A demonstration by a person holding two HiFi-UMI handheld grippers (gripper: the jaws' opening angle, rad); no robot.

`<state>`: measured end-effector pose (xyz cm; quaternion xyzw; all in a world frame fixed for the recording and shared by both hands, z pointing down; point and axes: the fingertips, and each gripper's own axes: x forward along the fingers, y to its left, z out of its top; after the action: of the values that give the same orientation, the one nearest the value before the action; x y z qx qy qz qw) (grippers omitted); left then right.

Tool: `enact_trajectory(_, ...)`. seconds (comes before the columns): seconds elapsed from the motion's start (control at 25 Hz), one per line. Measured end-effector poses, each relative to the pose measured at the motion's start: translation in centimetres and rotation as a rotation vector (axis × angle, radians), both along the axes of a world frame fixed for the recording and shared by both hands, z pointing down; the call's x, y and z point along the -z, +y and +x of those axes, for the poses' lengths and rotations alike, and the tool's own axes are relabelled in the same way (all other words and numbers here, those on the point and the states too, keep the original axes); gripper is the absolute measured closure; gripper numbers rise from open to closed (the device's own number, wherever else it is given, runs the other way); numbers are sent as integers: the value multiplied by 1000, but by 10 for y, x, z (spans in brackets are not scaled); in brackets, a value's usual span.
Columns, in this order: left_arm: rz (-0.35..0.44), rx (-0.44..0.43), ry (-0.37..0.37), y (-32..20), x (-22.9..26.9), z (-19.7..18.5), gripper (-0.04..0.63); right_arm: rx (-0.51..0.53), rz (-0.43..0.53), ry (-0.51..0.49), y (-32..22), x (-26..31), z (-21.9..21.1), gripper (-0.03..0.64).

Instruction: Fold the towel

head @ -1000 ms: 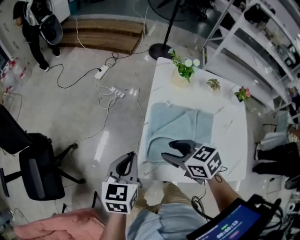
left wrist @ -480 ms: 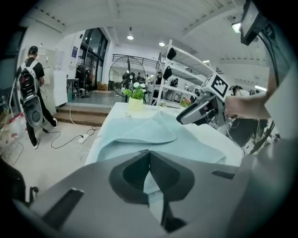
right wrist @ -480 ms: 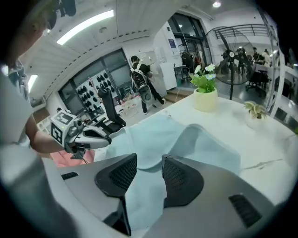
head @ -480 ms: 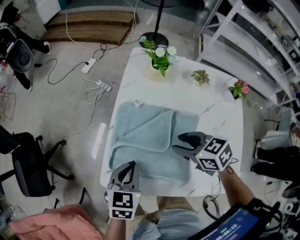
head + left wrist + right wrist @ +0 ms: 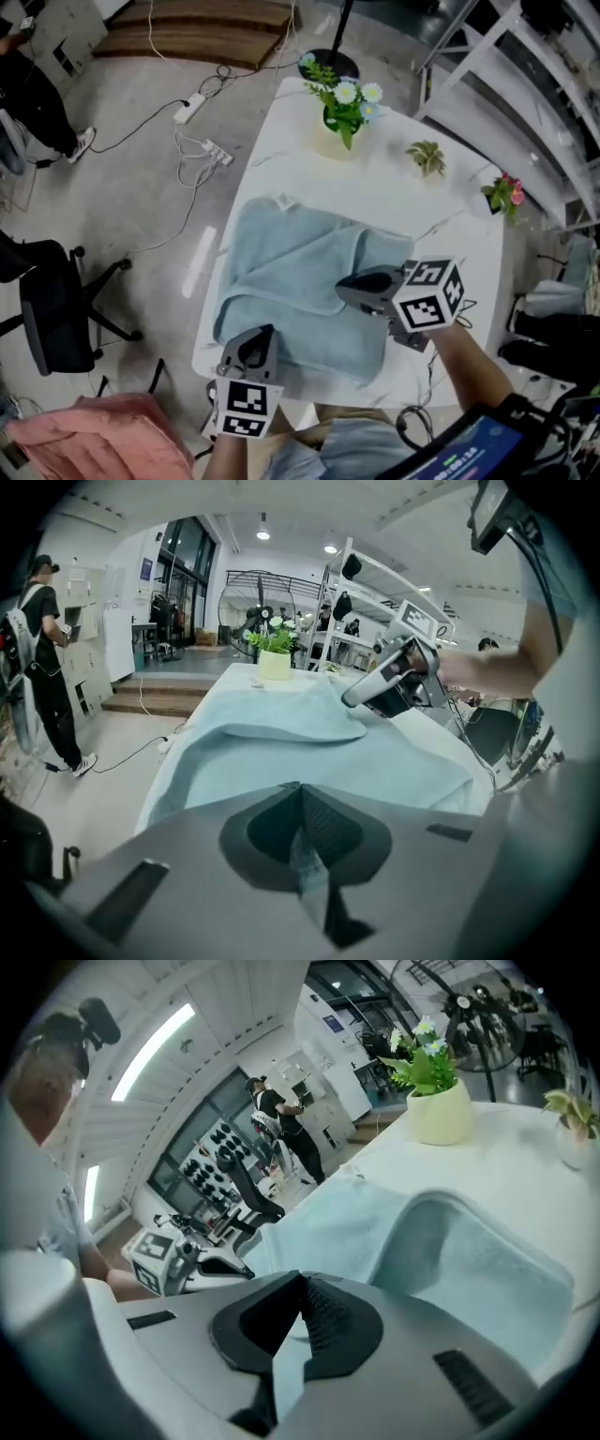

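- The jaws of the left gripper (image 5: 298,787) are pressing together tip against tip, and I cannot make out anything clamped between them.
- The jaws of the right gripper (image 5: 302,1279) have just been closing and are now meeting at the tips. I cannot tell whether a bit of cloth is being pinched there.
- The pale blue towel (image 5: 319,342) is lying on the white worktop (image 5: 403,202), directly ahead of and beneath both pairs of jaws. One part of it is lying turned over the rest as a flap (image 5: 286,258).
- The left jaws are pointing down over the towel's near edge, close to the worktop's near left corner.
- The right jaws are pointing down at the flap's right edge, near the middle of the towel. They are sitting beyond the left jaws and to their right.
- Far ahead of both pairs of jaws, a cream pot of flowers (image 5: 330,141) is standing at the worktop's far end, clear of the towel.
- Two smaller plants (image 5: 427,157) are standing to the right of that pot.
- To the left of the left jaws, off the worktop, a black office chair (image 5: 52,323) is standing on the floor.
- Further ahead on that side, a white power strip (image 5: 192,108) is lying among cables.
- A person (image 5: 42,658) is standing far out to the left of the left jaws.
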<state>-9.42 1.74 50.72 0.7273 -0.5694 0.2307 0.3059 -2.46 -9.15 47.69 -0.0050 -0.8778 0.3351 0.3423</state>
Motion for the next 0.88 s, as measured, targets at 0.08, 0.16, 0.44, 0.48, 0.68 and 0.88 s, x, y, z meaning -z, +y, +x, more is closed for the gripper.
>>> enact_trajectory(0.08, -9, -7, 8, 1, -2, 0, 589, -50, -6, -9, -10, 10, -3, 598)
enact_trajectory(0.16, -13, -14, 13, 4, -2, 2, 589, -117, 40, 20, -23, 12, 5, 568)
enact_trajectory(0.44, -1, -43, 12, 1, -3, 5, 588, -119, -15, 131, -10, -30, 19, 411)
enact_trajectory(0.48, 3, -49, 12, 1, -4, 7, 589, -106, -33, 127, -6, -32, 17, 435)
enact_trajectory(0.68, -19, -63, 16, 4, -7, 10, 589, -121, -172, 0, -5, -2, -5, 588)
enact_trajectory(0.88, -28, -78, 34, 4, -8, 13, 589, -219, -259, -139, -45, 41, -52, 586)
